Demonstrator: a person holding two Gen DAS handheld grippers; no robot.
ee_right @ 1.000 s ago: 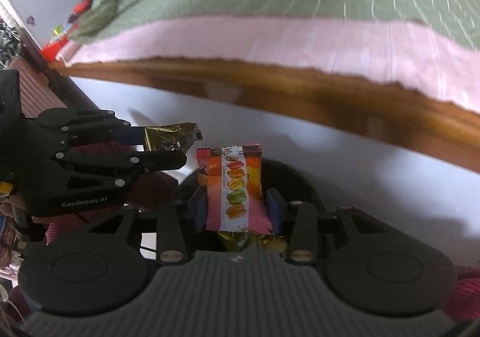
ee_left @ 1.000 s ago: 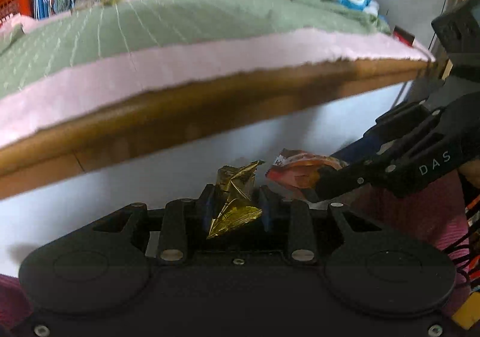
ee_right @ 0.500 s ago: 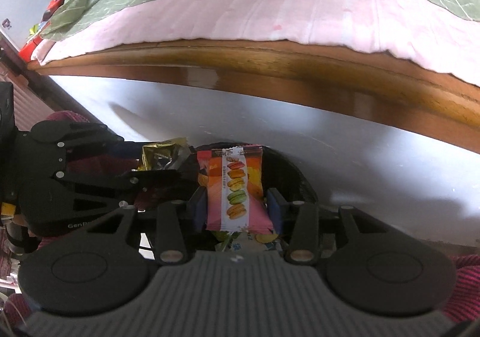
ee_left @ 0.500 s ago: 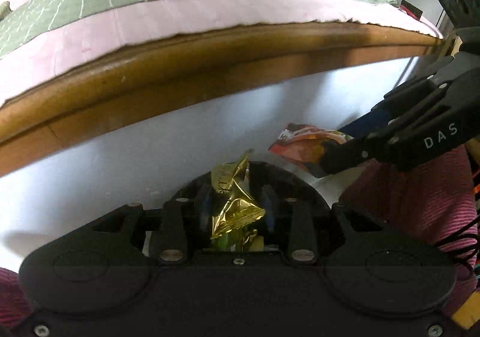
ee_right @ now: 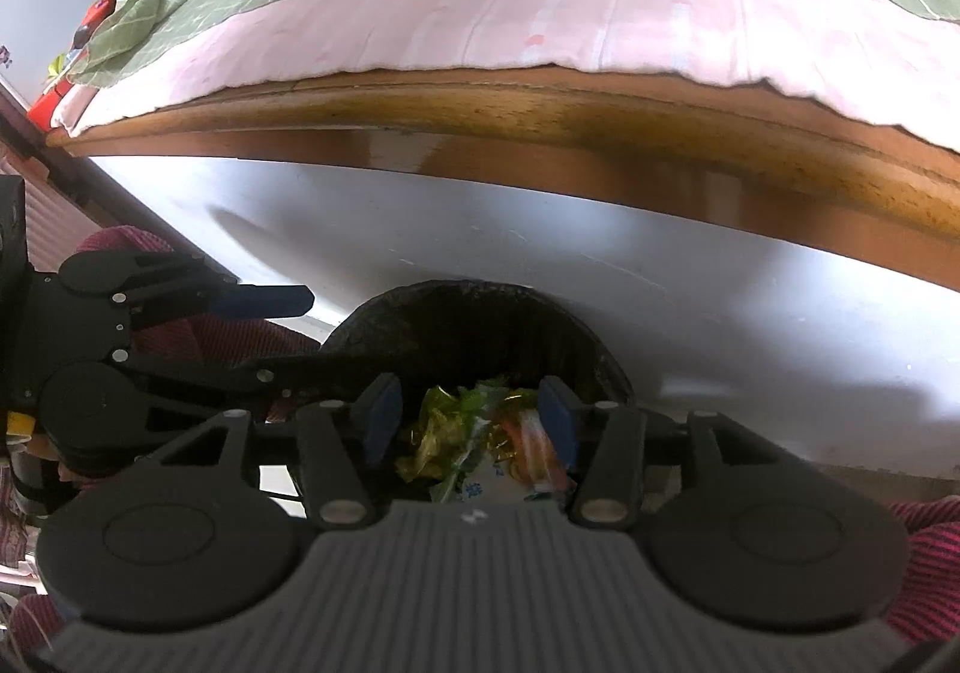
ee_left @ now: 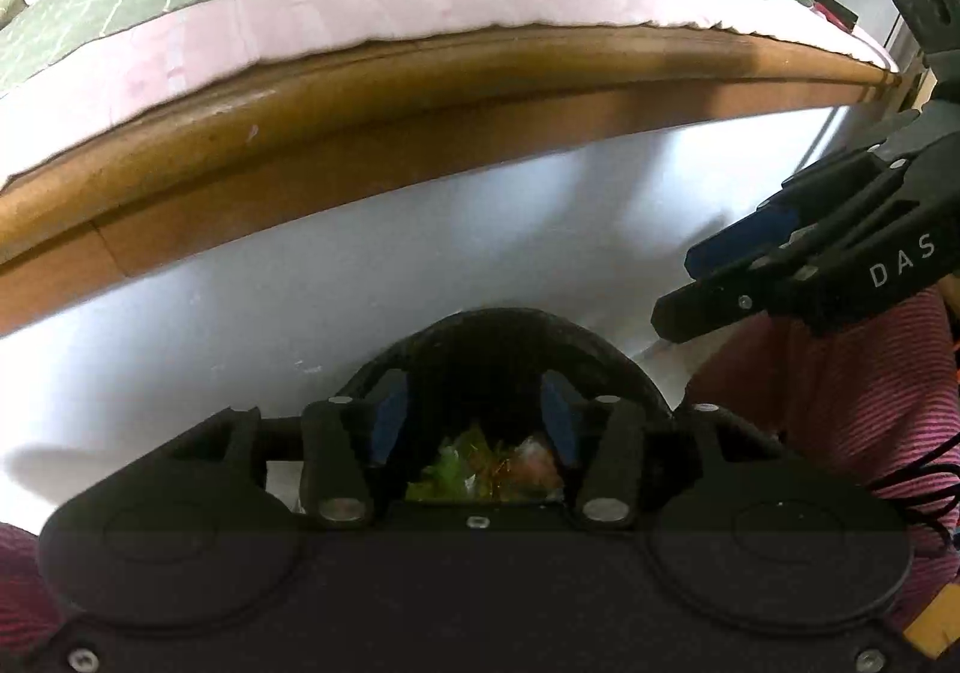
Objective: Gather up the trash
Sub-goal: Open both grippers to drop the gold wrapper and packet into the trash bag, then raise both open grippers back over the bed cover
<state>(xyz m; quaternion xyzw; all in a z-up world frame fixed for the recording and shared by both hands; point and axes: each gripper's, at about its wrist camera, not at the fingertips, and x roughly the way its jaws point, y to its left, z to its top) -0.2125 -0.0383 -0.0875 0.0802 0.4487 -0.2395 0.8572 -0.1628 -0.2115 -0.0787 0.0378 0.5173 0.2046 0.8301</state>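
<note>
both cameras sit on hand-held grippers, looking forward along the fingers and down into the same black bin [ee_left: 498,337] close below. the left wrist view faces the wooden bed rail [ee_left: 360,133] from just beside it, with the right gripper [ee_left: 678,289] at its right edge. the right wrist view faces that same rail [ee_right: 540,115] and bin [ee_right: 468,313], with the left gripper [ee_right: 300,337] at its left edge.

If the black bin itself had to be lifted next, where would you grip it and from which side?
Grip the black bin by its rim, coming straight down from above. Its mouth faces up toward both open grippers, so one finger could go inside the wall and one outside. The far rim shows clear, while wrappers fill the bottom.
</note>
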